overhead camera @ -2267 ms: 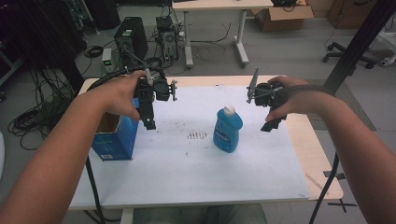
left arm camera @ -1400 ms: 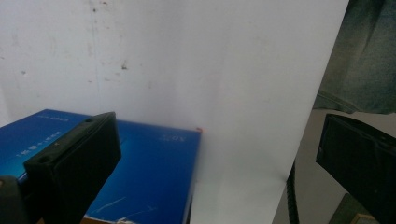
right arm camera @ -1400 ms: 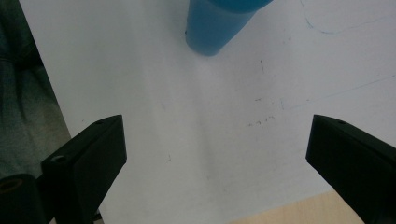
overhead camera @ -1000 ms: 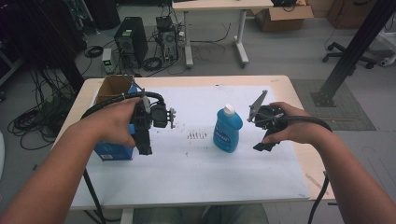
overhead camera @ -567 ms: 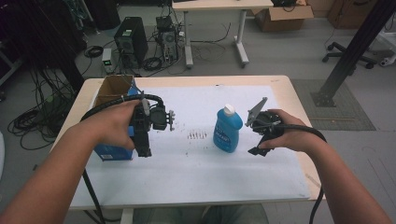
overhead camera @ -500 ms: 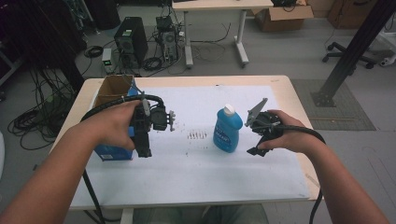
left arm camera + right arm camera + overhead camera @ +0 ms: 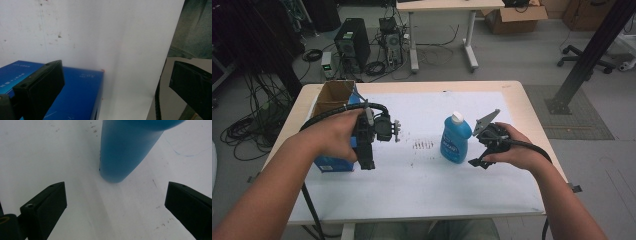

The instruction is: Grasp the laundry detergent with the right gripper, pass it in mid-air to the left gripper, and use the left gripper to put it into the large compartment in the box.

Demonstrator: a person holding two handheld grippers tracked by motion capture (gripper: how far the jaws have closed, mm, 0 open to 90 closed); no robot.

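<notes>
Surface (image 7: pixel 422 190): wide and pale, covered by a white sheet, speckled with small dark marks near the middle.
Blue box (image 7: pixel 332 162): sat at the left side of the sheet, flaps up and open at the far end; in the left gripper view, showed just beyond the near jaw.
Blue bottle (image 7: pixel 455 139): stood upright right of centre, white cap on top, near the dark marks; in the right gripper view, base planted on the sheet straight ahead between the two jaws, apart from both.
Left tongs (image 7: pixel 368 162): held in the left hand (image 7: pixel 337 135) beside the box, pointed down toward the sheet; jaws spread wide, gripped nothing.
Right tongs (image 7: pixel 476 162): held in the right hand (image 7: pixel 512 150) just right of the bottle, grey plate tipped up on top; jaws spread wide, gripped nothing, bottle not touched.
</notes>
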